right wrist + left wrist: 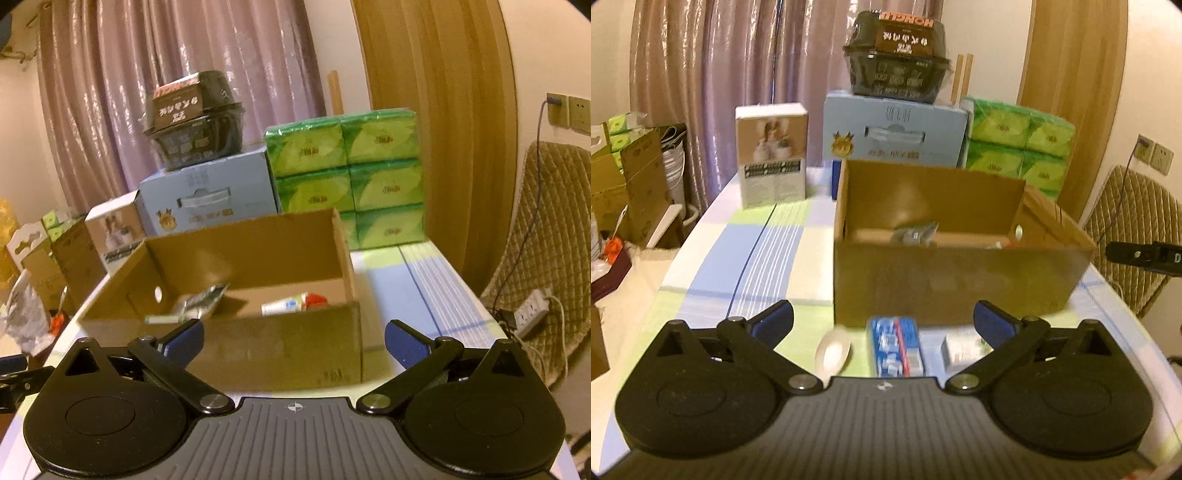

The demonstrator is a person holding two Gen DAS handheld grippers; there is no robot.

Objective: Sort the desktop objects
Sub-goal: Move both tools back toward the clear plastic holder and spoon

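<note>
Between the left gripper's (882, 325) wide-apart jaws lies a blue packet (895, 345), likely next for the cardboard box (942, 280); the right gripper (293, 343) gapes empty.

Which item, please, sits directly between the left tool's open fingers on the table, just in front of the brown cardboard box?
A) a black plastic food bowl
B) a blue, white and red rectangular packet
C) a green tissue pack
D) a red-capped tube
B: in the left wrist view the blue, white and red rectangular packet lies on the table between the left tool's spread fingers, in front of the brown cardboard box.
</note>
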